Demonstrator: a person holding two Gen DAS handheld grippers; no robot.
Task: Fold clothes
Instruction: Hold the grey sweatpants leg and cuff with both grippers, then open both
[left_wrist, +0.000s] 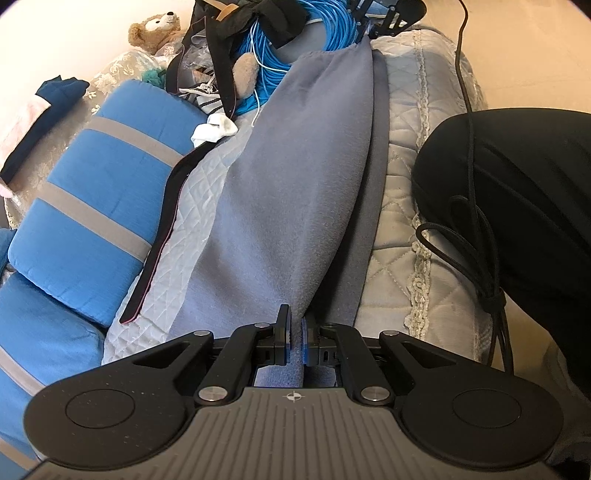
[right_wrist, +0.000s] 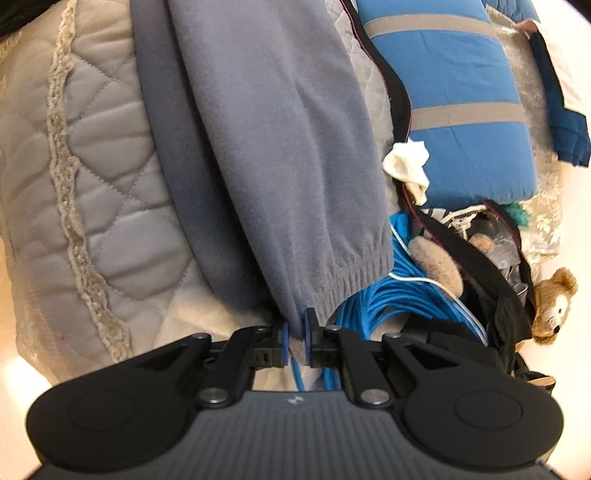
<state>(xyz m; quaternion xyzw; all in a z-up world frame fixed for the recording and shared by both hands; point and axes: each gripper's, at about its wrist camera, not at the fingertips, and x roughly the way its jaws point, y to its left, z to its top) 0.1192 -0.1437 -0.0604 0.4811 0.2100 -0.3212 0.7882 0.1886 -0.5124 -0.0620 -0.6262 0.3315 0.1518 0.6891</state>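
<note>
On the bed (left_wrist: 406, 155), both grippers, left (left_wrist: 294, 341) and right (right_wrist: 294, 341), clamp grey pants (left_wrist: 295, 177) at 6 o'clock; blue cable (right_wrist: 373, 302) beside cuff.

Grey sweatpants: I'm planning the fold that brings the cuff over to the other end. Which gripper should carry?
Probably the right gripper: it is shut on the elastic cuff of the grey sweatpants. The left gripper pins the opposite end as anchor.

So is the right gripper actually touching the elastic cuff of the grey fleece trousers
Touching. The right wrist view shows the right gripper with its blue pads closed on the gathered cuff of the grey fleece trousers.
</note>
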